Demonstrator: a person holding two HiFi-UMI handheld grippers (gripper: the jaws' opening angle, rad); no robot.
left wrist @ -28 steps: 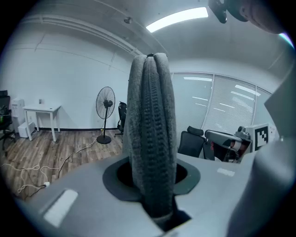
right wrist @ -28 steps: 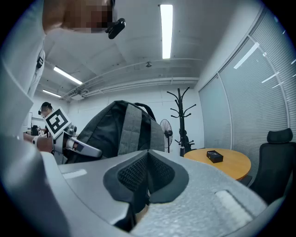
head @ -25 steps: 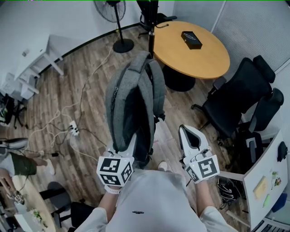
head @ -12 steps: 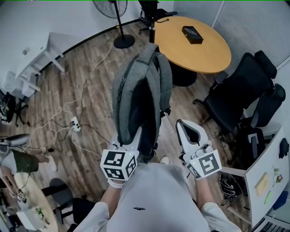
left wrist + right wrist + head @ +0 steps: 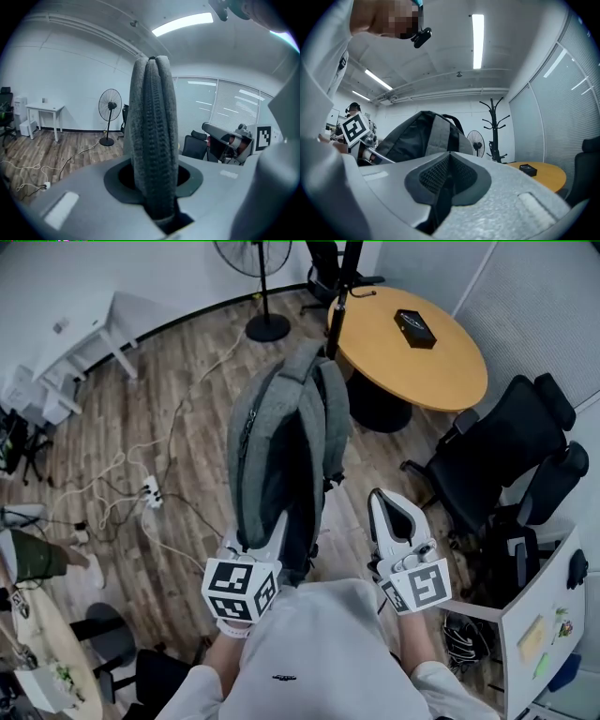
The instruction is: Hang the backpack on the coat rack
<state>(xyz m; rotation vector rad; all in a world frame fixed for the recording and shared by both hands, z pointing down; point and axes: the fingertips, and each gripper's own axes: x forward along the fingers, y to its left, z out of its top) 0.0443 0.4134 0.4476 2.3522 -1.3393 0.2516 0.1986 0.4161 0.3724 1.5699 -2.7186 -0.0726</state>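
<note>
A grey backpack (image 5: 281, 442) with black back panel and straps hangs upright in the air in front of me. My left gripper (image 5: 272, 529) is shut on a thick ribbed grey fold of the backpack (image 5: 152, 140), which stands between the jaws in the left gripper view. My right gripper (image 5: 382, 510) is beside the bag to its right, shut with nothing in it; its dark pads (image 5: 436, 176) meet. The black coat rack (image 5: 342, 282) stands beyond the bag by the round table, and the coat rack (image 5: 493, 129) rises past the backpack (image 5: 424, 136) in the right gripper view.
A round wooden table (image 5: 441, 371) carries a black box (image 5: 414, 326). Black office chairs (image 5: 502, 451) stand at the right. A standing fan (image 5: 266, 326), a white desk (image 5: 80, 334) and a power strip with cables (image 5: 150, 493) occupy the left floor. A person sits at far left (image 5: 28, 559).
Both grippers and the backpack have shifted a little across the floor toward the table and rack. The left grip on the bag holds; the right gripper stays shut and empty.
</note>
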